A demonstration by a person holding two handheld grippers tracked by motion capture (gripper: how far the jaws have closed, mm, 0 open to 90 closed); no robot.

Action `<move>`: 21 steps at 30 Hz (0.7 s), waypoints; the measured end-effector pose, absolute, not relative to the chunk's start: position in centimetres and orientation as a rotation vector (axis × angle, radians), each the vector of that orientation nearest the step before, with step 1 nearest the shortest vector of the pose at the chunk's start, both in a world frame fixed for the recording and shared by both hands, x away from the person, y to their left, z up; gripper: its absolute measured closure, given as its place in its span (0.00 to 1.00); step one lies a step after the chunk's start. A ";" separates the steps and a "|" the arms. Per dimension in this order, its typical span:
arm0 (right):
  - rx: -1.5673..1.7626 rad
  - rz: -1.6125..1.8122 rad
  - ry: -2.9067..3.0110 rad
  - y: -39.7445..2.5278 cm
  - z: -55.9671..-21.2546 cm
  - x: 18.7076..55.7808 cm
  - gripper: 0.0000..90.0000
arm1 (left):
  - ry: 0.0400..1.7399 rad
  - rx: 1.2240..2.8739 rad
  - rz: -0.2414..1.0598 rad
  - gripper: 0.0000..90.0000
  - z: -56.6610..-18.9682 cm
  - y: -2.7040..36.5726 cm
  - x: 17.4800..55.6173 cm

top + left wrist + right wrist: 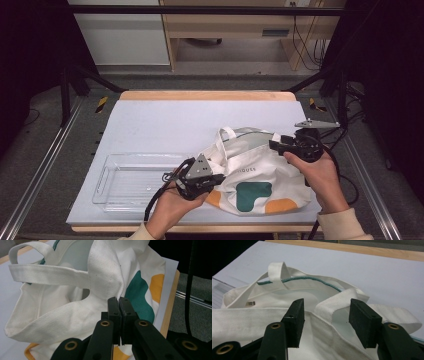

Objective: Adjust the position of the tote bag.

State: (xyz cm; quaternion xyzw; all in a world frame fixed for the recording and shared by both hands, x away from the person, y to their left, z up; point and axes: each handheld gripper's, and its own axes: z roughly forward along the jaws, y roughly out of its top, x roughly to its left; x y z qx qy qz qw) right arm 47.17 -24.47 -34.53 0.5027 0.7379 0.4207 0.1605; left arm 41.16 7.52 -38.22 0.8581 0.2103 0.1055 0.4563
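A white canvas tote bag [255, 175] with green and orange shapes lies on the right half of the mat, its mouth facing the far side. My left gripper [217, 180] is at the bag's left edge. In the left gripper view it [119, 302] is shut on a pinched fold of the bag's cloth [105, 272] just below a handle strap [50, 273]. My right gripper [274, 145] is at the bag's upper right rim. In the right gripper view it [325, 315] stands open, with the other handle strap [337, 303] and the bag's rim [249, 315] between its jaws.
A clear plastic tray [115, 172] sits on the pale mat [165, 120] left of the bag, close to my left hand; its corner [217, 290] shows in the right gripper view. The wooden table edge [200, 95] runs along the far side.
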 end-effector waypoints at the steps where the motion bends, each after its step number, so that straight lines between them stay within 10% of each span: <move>1: 1.439 1.213 2.108 -24.4 -34.5 47.2 0.51 | 0.519 2.117 0.260 0.99 -38.2 7.5 41.2; 21: 1.157 1.180 2.185 -22.7 -34.2 42.9 0.89 | 0.562 2.111 0.287 0.99 -38.0 7.2 42.0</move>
